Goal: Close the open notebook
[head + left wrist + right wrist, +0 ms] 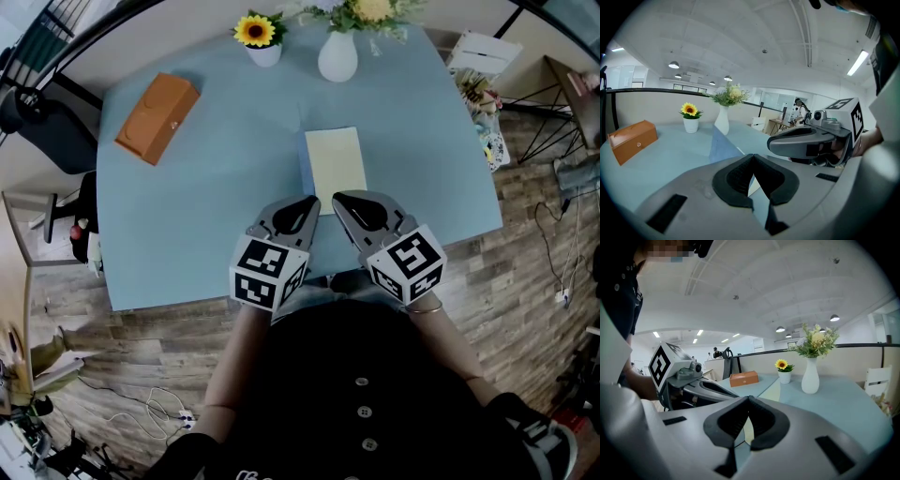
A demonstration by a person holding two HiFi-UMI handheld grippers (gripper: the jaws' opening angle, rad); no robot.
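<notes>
Two grippers sit side by side at the near edge of the table (187,225), and we read both as closed. The left gripper (312,201) has its dark pads pressed together at the tips with nothing between them. The right gripper (338,198) looks the same in its own view: tips meeting, nothing caught in them.

Just beyond them, near the middle of the table, lies the notebook (336,164). A pale yellow page faces up, and its blue cover (304,173) rises along the left edge (in the left gripper view it stands up like a thin wall). Both gripper tips overlap the notebook's near edge from above, but we cannot tell whether either touches it.

Far left on the table we see an orange box (157,117), lying at an angle and well apart from the notebook. At the far edge stand a sunflower pot (261,39) and, to its right, a white vase (337,58) of flowers.
</notes>
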